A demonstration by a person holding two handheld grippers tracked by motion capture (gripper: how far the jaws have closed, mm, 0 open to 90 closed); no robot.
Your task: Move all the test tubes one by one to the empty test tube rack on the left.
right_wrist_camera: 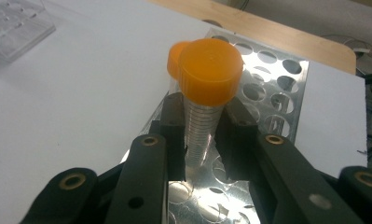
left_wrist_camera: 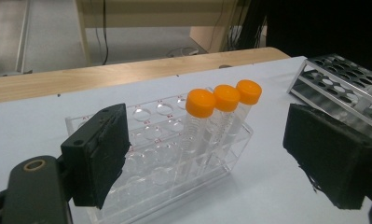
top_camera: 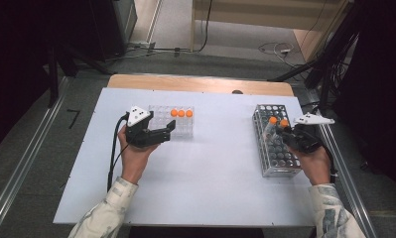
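Observation:
A clear plastic rack [top_camera: 162, 119] holds three orange-capped tubes [top_camera: 181, 113] in a row along its right side. My left gripper [top_camera: 169, 130] stands open just in front of it; in the left gripper view its pads [left_wrist_camera: 99, 154] frame the rack [left_wrist_camera: 174, 186] and the tubes [left_wrist_camera: 201, 102] without touching them. At the right, a metal rack [top_camera: 277, 148] carries two orange-capped tubes. My right gripper [top_camera: 280, 131] is shut on the nearer tube [right_wrist_camera: 210, 70], below its cap, with the tube's lower end in the metal rack [right_wrist_camera: 272, 88]. The second cap [right_wrist_camera: 174, 58] shows just behind it.
A white board [top_camera: 210, 173] covers a wooden table [top_camera: 200, 83]. The metal rack has many vacant holes. Cables and dark equipment stand on the floor beyond the table. A rail runs along the right edge.

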